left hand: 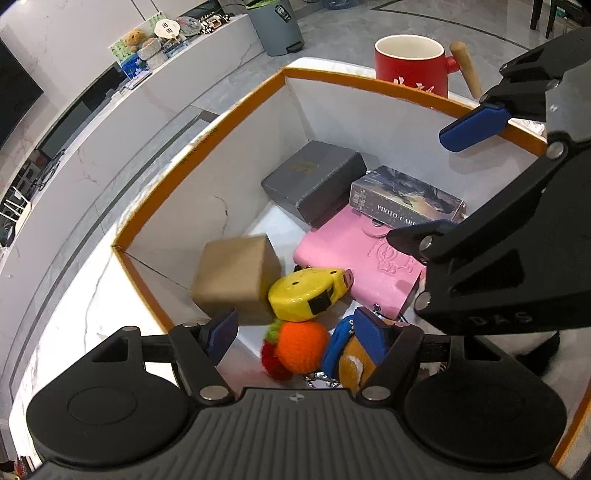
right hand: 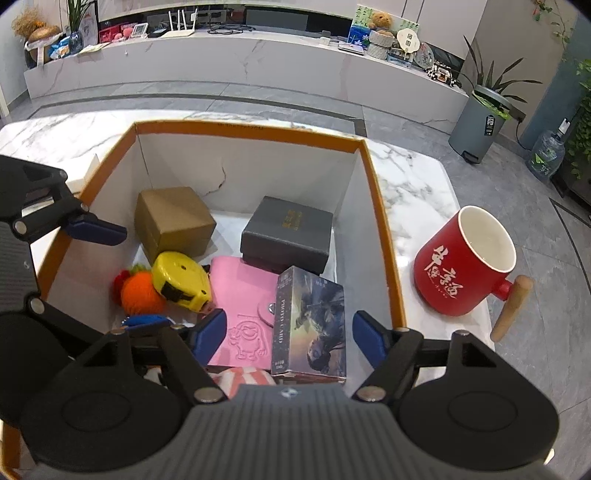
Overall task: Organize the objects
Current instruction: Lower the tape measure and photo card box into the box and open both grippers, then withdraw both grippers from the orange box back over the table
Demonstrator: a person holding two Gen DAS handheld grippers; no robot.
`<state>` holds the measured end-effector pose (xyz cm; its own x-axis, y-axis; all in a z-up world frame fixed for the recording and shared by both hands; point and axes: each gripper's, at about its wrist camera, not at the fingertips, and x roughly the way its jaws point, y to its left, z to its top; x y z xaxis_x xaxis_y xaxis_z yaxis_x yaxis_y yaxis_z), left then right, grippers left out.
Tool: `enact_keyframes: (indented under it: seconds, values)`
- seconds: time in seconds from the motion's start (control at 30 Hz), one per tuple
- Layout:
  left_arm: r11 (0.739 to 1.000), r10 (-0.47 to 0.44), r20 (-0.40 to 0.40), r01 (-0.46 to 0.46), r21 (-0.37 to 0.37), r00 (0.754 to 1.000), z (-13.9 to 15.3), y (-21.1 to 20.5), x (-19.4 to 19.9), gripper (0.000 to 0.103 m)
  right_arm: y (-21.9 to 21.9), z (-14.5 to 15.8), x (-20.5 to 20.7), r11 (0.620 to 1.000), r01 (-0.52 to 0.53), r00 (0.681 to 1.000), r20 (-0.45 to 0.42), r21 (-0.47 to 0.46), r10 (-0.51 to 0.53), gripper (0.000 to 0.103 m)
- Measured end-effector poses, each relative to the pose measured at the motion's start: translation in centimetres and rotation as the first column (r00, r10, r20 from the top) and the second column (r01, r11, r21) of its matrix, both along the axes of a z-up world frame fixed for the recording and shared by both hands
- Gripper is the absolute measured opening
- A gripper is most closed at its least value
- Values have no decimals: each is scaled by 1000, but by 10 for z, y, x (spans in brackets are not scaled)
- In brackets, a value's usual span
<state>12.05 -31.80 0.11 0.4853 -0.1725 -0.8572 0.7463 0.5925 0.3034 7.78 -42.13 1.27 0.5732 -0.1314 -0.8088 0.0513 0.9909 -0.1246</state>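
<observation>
A long white marble ledge (right hand: 229, 62) runs along the back wall. At its right end sit a teddy bear (right hand: 381, 19) and a round white fan (right hand: 408, 40); at its left end, dried grass (right hand: 26, 20). Near its middle stands a white router (right hand: 179, 29). On the grey floor just right of the ledge stands a grey pedal bin (right hand: 476, 125), with a water bottle (right hand: 546, 153) further right.

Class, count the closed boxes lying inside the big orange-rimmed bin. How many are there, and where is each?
3. The brown box sits at the back left, the grey box at the back right, and the photo card box at the front right, resting on the pink wallet. More may be hidden.
</observation>
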Motion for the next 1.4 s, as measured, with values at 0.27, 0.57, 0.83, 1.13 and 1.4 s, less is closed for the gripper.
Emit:
enact_keyframes:
  seconds: [0.27, 0.57, 0.83, 1.13, 1.4]
  values:
    - [999, 3, 29, -2, -36, 1000, 18, 7, -5, 84, 7, 19, -9, 1000, -14, 999, 36, 12, 14, 76]
    - [990, 50, 52, -43, -134, 997, 45, 29, -13, 84, 12, 37, -21, 998, 7, 995, 101, 65, -13, 69]
    - [967, 114, 66, -96, -235, 991, 58, 91, -26, 87, 27, 56, -42, 998, -30, 965, 261, 56, 14, 78]
    - [927, 199, 18, -183, -326, 980, 69, 159, -32, 87, 59, 61, -50, 1000, -23, 967, 255, 21, 17, 77]
    - [878, 225, 6, -201, -434, 974, 78, 187, -54, 87, 90, 68, -60, 999, -45, 969, 243, -7, 46, 77]
